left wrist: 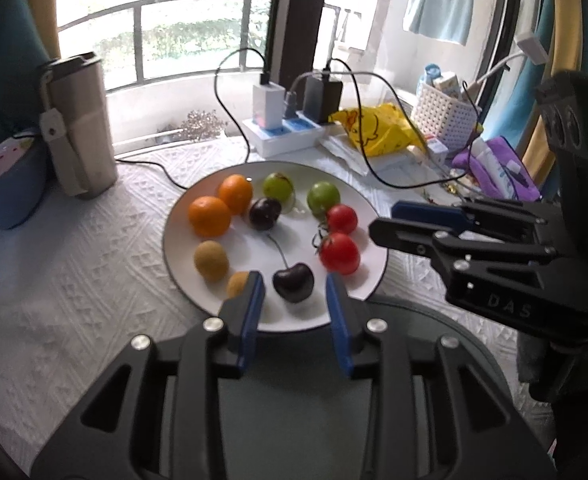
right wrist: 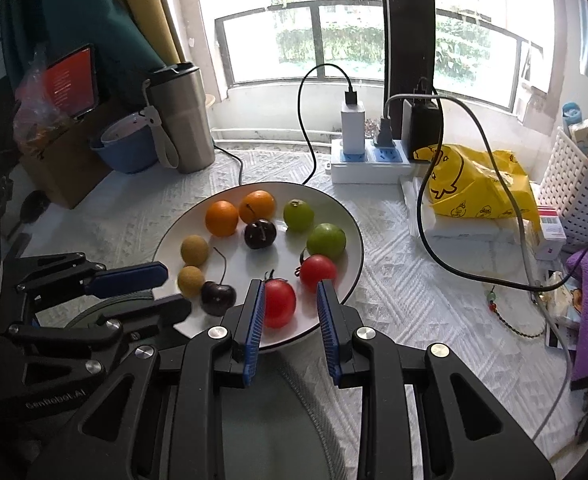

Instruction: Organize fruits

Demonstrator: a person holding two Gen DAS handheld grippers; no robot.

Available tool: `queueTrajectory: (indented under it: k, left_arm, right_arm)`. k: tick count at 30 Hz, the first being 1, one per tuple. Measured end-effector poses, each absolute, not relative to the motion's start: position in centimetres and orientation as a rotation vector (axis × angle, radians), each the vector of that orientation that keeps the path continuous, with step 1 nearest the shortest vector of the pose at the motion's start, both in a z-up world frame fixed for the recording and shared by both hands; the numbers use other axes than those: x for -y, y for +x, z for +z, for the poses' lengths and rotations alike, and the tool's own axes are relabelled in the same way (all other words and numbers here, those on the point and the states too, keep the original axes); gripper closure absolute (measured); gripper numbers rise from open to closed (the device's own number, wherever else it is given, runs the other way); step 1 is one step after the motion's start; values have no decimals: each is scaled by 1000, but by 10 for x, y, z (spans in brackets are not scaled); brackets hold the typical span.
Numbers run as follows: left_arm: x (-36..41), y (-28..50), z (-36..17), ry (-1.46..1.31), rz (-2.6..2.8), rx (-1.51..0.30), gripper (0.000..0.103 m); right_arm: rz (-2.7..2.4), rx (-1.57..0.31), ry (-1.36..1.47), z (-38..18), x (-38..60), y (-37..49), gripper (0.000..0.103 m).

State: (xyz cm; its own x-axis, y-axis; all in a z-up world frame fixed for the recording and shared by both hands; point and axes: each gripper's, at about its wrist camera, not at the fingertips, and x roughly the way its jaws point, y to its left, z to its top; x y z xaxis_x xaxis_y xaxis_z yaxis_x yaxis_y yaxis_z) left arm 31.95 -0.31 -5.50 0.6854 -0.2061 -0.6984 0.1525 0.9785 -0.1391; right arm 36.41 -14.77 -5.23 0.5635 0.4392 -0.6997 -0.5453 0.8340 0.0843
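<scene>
White plate (left wrist: pixel 181 216) sitting on the textured white tablecloth (left wrist: pixel 73 280), carrying paired fruit: two oranges (left wrist: pixel 209 216), two green fruits (left wrist: pixel 323 198), two red tomatoes (left wrist: pixel 339 253), two brownish longan-like fruits (left wrist: pixel 211 260), two dark cherries (left wrist: pixel 293 282). Left gripper (left wrist: pixel 294 296) hovering at the plate's near edge, jaws spread wide, holding nothing, the near cherry sitting between its tips. Right gripper (right wrist: pixel 289 304) also gaping open and empty, the near tomato (right wrist: pixel 279 303) just past its left finger. Steel tumbler (left wrist: pixel 79 124) and power strip (left wrist: pixel 281 136) standing behind the plate.
</scene>
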Motion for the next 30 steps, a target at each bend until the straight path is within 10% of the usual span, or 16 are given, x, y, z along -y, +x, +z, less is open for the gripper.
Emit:
queueTrajectory:
  k: [30]
  left_arm:
    - [-21,222,-14,-100,-130,-656,54]
  right_arm:
    - [583,-685,-185,-2,140,263,75]
